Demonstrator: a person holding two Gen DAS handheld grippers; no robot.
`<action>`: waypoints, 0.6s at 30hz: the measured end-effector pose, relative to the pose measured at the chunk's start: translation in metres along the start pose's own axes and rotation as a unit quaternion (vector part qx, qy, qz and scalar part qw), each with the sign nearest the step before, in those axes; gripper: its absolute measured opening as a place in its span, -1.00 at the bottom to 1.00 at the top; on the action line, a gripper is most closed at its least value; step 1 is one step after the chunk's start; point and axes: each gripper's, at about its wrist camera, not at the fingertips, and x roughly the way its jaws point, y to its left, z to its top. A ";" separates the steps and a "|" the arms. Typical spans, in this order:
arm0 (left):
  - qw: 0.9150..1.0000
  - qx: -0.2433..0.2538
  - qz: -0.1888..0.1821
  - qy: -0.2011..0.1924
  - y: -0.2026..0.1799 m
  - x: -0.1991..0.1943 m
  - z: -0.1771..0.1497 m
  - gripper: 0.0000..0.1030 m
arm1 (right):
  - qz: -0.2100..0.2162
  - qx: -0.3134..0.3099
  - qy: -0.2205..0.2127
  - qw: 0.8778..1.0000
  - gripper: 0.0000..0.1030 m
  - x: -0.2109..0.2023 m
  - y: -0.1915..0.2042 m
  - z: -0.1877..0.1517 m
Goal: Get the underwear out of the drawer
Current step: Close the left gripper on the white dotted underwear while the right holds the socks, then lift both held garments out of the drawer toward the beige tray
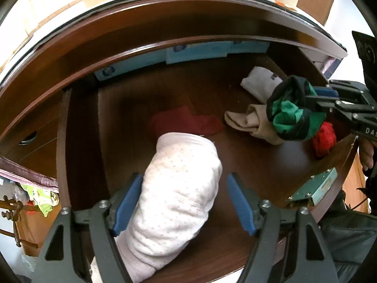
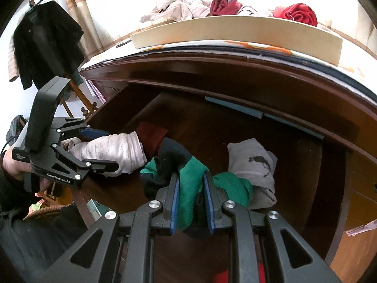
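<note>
An open dark wooden drawer (image 1: 132,99) holds several rolled garments. My left gripper (image 1: 186,202) is open around a pale pink dotted underwear roll (image 1: 179,188) lying in the drawer; its left pad touches the roll and its right pad stands apart. The same roll (image 2: 110,153) shows between the left gripper's fingers (image 2: 94,148) in the right wrist view. My right gripper (image 2: 192,202) is shut on a green and black underwear roll (image 2: 188,179), held above the drawer's right side (image 1: 292,115).
In the drawer lie a dark red garment (image 1: 186,122), a beige roll (image 1: 252,122), a white printed roll (image 1: 259,85), a bright red roll (image 1: 325,139) and blue boxes (image 1: 195,52) at the back. A cream tray (image 2: 235,30) with clothes sits on the top.
</note>
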 end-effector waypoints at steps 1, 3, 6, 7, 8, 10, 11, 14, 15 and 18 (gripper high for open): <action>1.000 -0.002 -0.003 0.002 0.002 0.000 0.000 0.43 | 0.001 0.001 -0.001 1.000 -0.59 0.000 0.000 0.000; 1.000 -0.002 -0.002 0.005 0.004 0.004 0.002 0.36 | 0.002 0.000 -0.003 1.000 -0.59 -0.001 0.000 0.000; 1.000 0.000 0.001 0.006 0.004 0.006 0.001 0.15 | 0.002 0.000 -0.002 1.000 -0.59 -0.001 0.001 0.000; 1.000 0.001 0.002 0.005 0.004 0.007 0.001 0.07 | 0.001 0.000 -0.001 1.000 -0.59 -0.001 0.001 0.000; 1.000 0.003 0.002 0.004 0.004 0.007 0.000 -0.10 | 0.001 0.000 0.000 1.000 -0.59 -0.001 0.001 0.000; 1.000 0.004 -0.006 0.001 0.004 0.006 -0.001 -0.20 | 0.001 0.002 0.000 1.000 -0.59 -0.001 0.001 0.000; 1.000 0.007 -0.006 -0.002 0.004 0.006 -0.002 -0.27 | 0.000 0.003 0.000 1.000 -0.59 -0.001 0.000 0.000; 1.000 0.011 -0.010 -0.010 0.003 0.002 -0.004 -0.36 | -0.001 0.005 -0.001 1.000 -0.59 -0.001 0.001 0.000; 1.000 0.012 -0.013 -0.014 0.003 0.000 -0.005 -0.38 | -0.001 0.005 -0.002 1.000 -0.59 -0.001 0.001 0.000; 0.999 0.012 -0.025 -0.031 0.001 -0.007 -0.005 -0.39 | -0.002 0.006 -0.004 1.000 -0.59 -0.001 0.001 -0.001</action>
